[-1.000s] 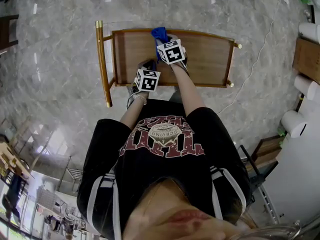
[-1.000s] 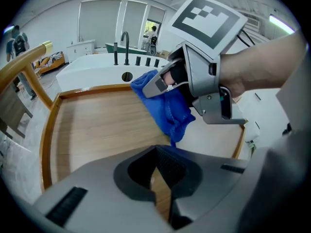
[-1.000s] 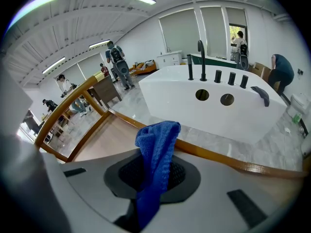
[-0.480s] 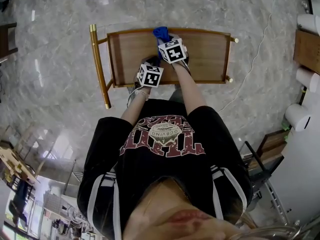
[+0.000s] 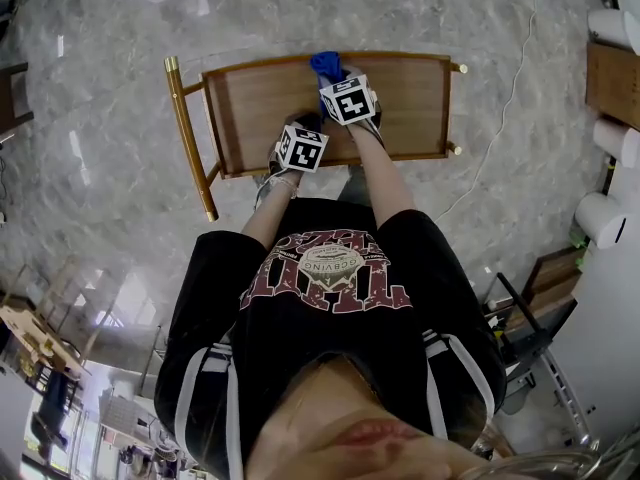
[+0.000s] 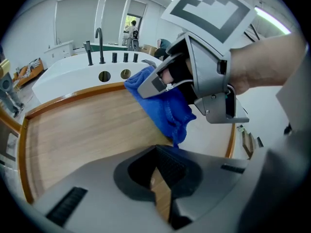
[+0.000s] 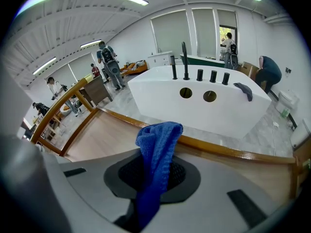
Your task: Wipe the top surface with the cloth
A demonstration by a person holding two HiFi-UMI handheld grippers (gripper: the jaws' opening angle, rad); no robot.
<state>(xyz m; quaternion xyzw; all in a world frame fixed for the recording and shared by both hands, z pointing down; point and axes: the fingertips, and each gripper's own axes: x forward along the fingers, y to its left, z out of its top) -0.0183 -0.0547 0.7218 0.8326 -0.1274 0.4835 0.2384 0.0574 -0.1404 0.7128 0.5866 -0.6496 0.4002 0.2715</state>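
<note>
The wooden top (image 5: 260,108) of a gold-framed cart lies in front of me. A blue cloth (image 5: 325,65) hangs from my right gripper (image 5: 340,80), which is shut on it near the top's far edge. In the right gripper view the cloth (image 7: 158,140) runs up between the closed jaws of that gripper (image 7: 156,155) and folds over above the wood (image 7: 107,135). My left gripper (image 5: 297,128) is over the near part of the top, just left of the right one. It (image 6: 158,152) is shut on nothing, and its view shows the cloth (image 6: 167,108) and the right gripper (image 6: 204,76).
A gold push handle (image 5: 190,133) runs along the cart's left end. Beyond the far rim (image 7: 218,147) stands a white basin unit (image 7: 204,101) with black taps. A white cable (image 5: 500,128) lies on the marble floor, and paper rolls (image 5: 600,218) are at the right. People stand far off.
My left gripper has moved a little farther in over the near edge of the top. The right gripper with the cloth has shifted slightly right along the far edge.
</note>
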